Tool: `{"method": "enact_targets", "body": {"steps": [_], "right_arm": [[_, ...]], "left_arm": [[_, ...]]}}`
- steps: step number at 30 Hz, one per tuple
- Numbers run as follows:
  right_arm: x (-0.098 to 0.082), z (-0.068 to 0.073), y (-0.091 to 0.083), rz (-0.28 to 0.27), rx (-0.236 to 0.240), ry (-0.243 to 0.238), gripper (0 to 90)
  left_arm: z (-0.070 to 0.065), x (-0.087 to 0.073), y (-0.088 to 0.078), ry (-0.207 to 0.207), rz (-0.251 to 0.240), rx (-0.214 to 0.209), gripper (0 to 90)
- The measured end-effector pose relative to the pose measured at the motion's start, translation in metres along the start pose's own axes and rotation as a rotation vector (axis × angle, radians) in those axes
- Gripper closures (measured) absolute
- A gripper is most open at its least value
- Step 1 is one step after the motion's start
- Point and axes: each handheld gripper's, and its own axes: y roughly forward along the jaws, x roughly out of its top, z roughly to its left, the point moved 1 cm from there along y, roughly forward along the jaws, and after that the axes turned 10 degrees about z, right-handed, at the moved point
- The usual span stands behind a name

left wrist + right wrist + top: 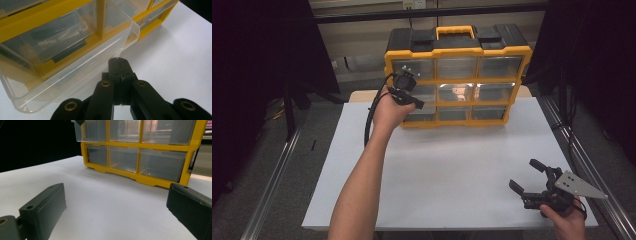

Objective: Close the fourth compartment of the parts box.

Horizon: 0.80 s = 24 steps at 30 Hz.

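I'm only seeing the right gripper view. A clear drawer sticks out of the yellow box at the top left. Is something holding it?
Observer: The left gripper is at that drawer with its jaws shut. I cannot tell if they pinch it.
Operator: Does the box have a handle on top?
Observer: Yes, the high view shows a yellow handle on the black top of the yellow box.
Operator: Where on the table is my gripper?
Observer: The right gripper is near the front right corner of the table. It is far from the box, with its jaws open.
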Motion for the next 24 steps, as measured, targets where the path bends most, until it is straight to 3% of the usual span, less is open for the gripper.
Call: {"method": "enact_targets", "body": {"steps": [7,12,14,16,18,19,20,24], "right_arm": [[-0.0002,-0.0008,0.0001,-0.002,0.004,-0.007,2.2],[-0.0002,-0.0004,0.0000,-0.001,0.004,-0.006,2.2],[-0.0002,-0.0001,0.0000,0.000,0.007,-0.004,2.2],[0.0000,-0.0001,-0.0002,-0.001,0.006,-0.004,2.2],[-0.0001,0.0001,-0.0001,0.001,0.006,-0.004,2.2],[-0.0001,0.0000,0.0000,-0.001,0.008,-0.002,2.2],[-0.0001,-0.0002,-0.0002,-0.002,0.005,-0.003,2.2],[-0.0001,-0.0007,-0.0002,-0.005,0.002,-0.005,2.2]], "left_arm": [[0.0007,0.0015,0.0019,-0.013,-0.012,0.004,90.0],[0.0028,0.0025,0.0017,0.006,0.000,0.017,90.0],[0.0013,0.0031,0.0037,-0.026,-0.023,0.012,90.0],[0.0037,0.0036,0.0029,0.006,-0.003,0.020,90.0],[0.0042,0.0045,0.0032,0.010,-0.001,0.025,90.0],[0.0017,0.0048,0.0054,-0.030,-0.029,0.020,90.0],[0.0044,0.0051,0.0038,0.010,0.000,0.026,90.0],[0.0042,0.0058,0.0054,-0.005,-0.016,0.026,90.0]]}}
